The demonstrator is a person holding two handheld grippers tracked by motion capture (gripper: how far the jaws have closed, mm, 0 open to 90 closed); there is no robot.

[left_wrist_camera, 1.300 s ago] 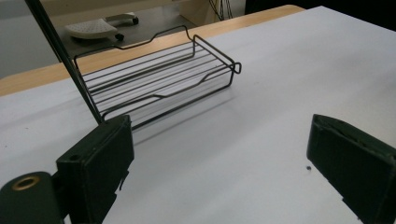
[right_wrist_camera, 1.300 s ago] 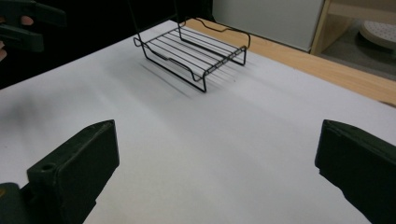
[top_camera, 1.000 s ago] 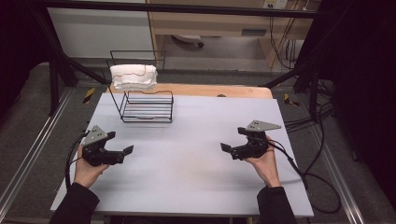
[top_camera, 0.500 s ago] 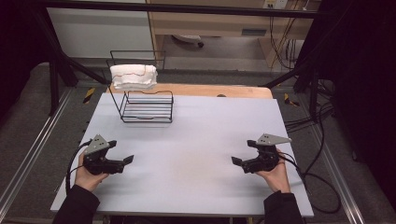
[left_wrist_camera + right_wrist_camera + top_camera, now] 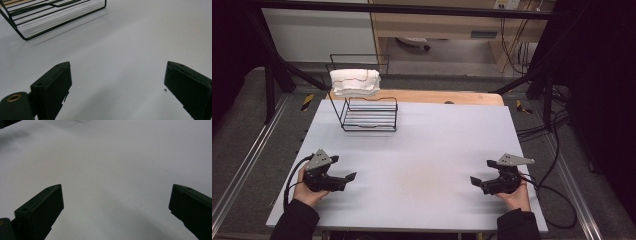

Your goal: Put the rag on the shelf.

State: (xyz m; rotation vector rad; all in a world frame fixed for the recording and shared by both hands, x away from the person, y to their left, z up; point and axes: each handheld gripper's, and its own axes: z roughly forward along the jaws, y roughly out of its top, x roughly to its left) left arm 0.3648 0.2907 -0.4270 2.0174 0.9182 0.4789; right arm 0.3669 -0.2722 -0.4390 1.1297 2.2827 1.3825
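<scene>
A black wire rack (image 5: pixel 369 112) stands at the far left of the white table (image 5: pixel 427 150), and a folded white towel (image 5: pixel 355 82) with a red stripe lies on its top tier. My left gripper (image 5: pixel 348 177) rests low near the table's front left, held in a hand; its jaws stand wide open over bare table in the left gripper view (image 5: pixel 117 87), with the rack's base (image 5: pixel 50 17) ahead. At the front right, my right gripper (image 5: pixel 475 181) is also open and empty (image 5: pixel 116 207).
A wooden board (image 5: pixel 422 96) runs along the table's far edge. Cables (image 5: pixel 552 192) trail off the right side. Dark frame bars (image 5: pixel 277 65) stand at the back left and right. Grey floor surrounds the table.
Both grippers have drawn back toward the table's front edge and slightly outward. Their jaws stay open. The rack and towel have not moved.
</scene>
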